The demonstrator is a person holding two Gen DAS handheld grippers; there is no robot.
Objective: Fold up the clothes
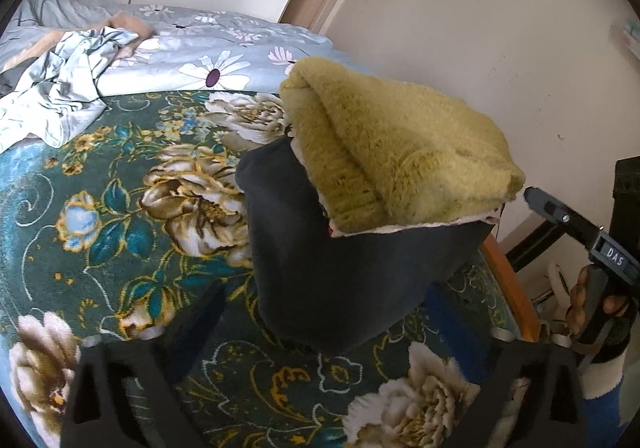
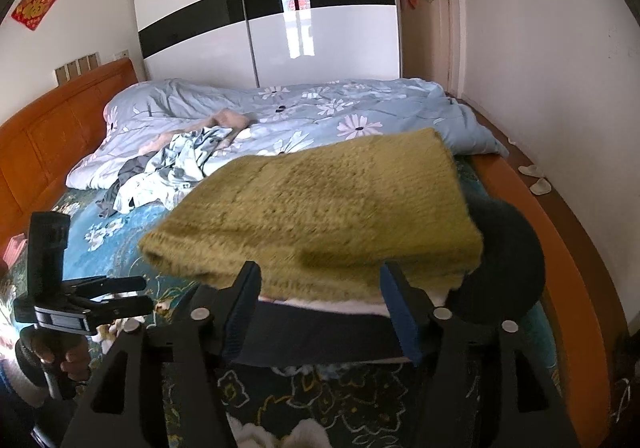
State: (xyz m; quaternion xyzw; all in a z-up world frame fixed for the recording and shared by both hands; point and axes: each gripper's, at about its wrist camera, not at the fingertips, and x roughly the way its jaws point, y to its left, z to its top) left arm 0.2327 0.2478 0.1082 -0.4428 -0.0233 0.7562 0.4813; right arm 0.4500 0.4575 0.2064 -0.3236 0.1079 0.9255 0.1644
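A stack of folded clothes sits near the bed's right edge: a fuzzy olive-green sweater (image 1: 396, 151) on top of a dark navy garment (image 1: 332, 268), with a white layer between. The sweater also shows in the right wrist view (image 2: 320, 207), over the navy garment (image 2: 320, 336). My left gripper (image 1: 324, 312) is open, its fingers either side of the stack's near end, empty. My right gripper (image 2: 320, 308) is open, its blue pads (image 2: 400, 312) straddling the stack's near edge without pinching it. A crumpled pale floral garment (image 1: 60, 87) lies at the far left.
The bed has a teal floral blanket (image 1: 120, 207) and a blue daisy duvet (image 2: 320, 107) behind. The orange wooden bed frame (image 2: 580, 288) runs along the right, close to the white wall. A wardrobe (image 2: 264, 19) stands at the back.
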